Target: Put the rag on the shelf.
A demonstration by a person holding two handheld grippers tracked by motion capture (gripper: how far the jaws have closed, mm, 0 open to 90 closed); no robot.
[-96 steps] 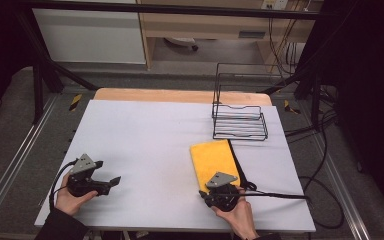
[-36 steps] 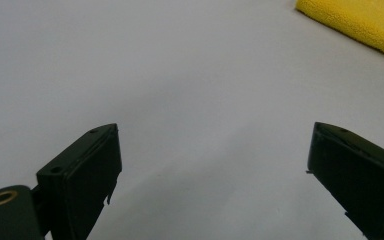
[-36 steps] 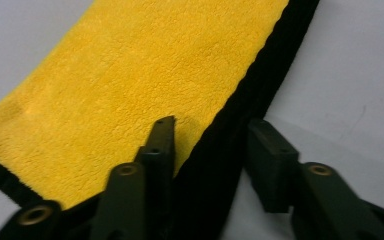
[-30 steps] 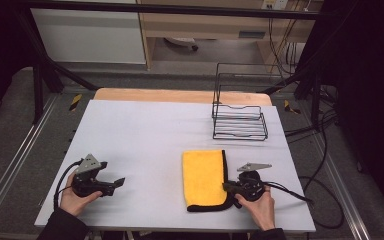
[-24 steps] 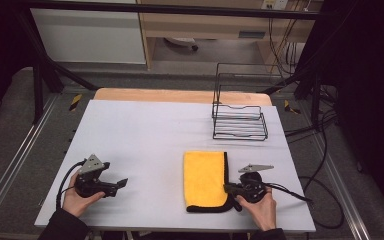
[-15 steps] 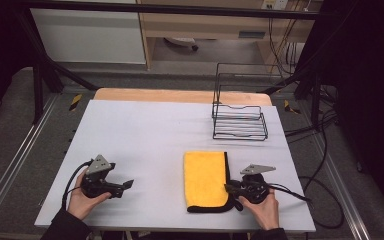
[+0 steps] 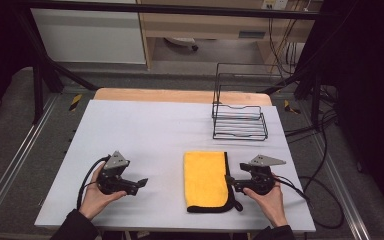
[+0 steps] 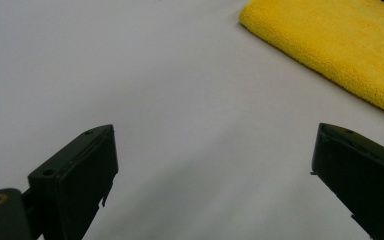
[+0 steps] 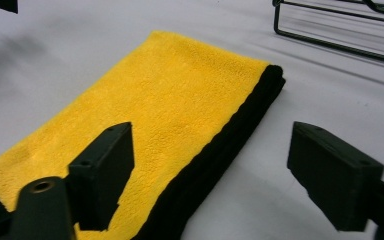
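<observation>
Right tool (image 7: 231, 181) low at the near right of the counter (image 7: 150, 125), held in the right hand (image 7: 270, 199), jaws pointing left toward the towel. Jaws spread wide, just opened, pads pressing on nothing. From the right gripper view (image 9: 207, 175): one jaw over the yellow pile, the other over bare counter, the towel's black edge (image 9: 220, 145) running between them, no pinch on it.

Yellow towel (image 7: 206, 179) folded flat on the near half of the counter, a little right of centre, just left of the right tool. Black border along its right side and near end (image 7: 210, 209). Long side running near to far.

Left tool (image 7: 141, 183) at the near left of the counter, held in the left hand (image 7: 96, 196), cable (image 7: 86, 179) looping off its left side. Jaws pointing right toward the towel, well apart from it. From the left gripper view (image 8: 212, 175): jaws spread wide, bare counter between them, a corner of the yellow towel (image 8: 340, 45) farther off at upper right.

Black wire rack (image 7: 240, 114) standing at the far right of the counter, beyond the towel and apart from it; a part of its base wire (image 9: 340, 42) at the top right of the right gripper view. Strip of bare wood (image 7: 180, 95) along the far edge of the counter.
</observation>
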